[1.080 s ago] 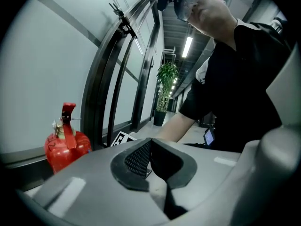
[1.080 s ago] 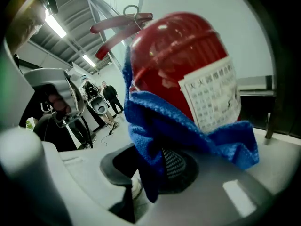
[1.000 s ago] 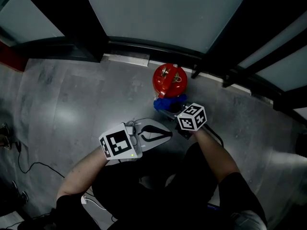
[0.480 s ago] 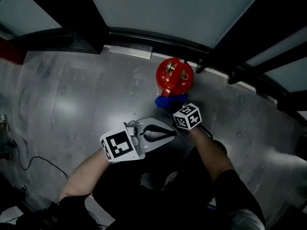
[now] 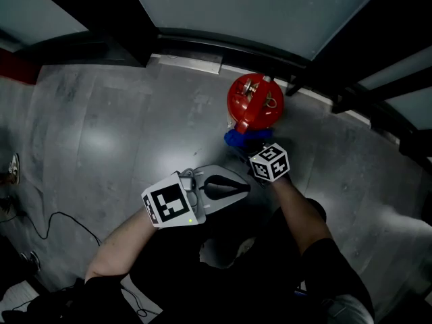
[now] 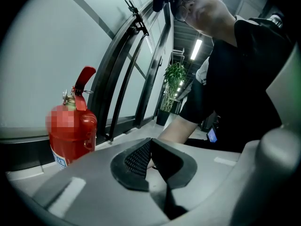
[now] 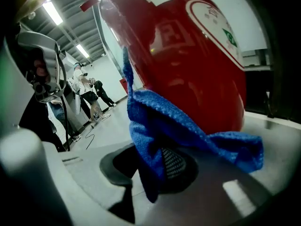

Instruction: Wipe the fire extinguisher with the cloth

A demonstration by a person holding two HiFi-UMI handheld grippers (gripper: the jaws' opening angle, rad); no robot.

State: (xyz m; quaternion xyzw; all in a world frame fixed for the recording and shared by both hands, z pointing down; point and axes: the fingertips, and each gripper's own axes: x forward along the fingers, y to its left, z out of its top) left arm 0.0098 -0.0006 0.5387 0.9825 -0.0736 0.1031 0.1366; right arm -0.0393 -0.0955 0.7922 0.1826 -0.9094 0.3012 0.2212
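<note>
Right gripper [image 7: 157, 166], clamped on the blue cloth [image 7: 155, 121], had shifted slightly across the fire extinguisher [image 7: 188, 55], which stood on the floor [image 5: 121, 133] by the window [image 5: 236, 5]; wiping appeared underway. Left gripper [image 6: 151, 157] was closed on nothing.

Your left tool [image 5: 231, 186] was shut and empty, close to your body. Your right tool [image 7: 157, 166] reached farther out, pinching the cloth [image 7: 188, 126].

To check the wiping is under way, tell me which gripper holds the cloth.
The right gripper: its fingers are shut on the blue cloth, right by the red fire extinguisher. The left gripper is shut with nothing between its fingers.
</note>
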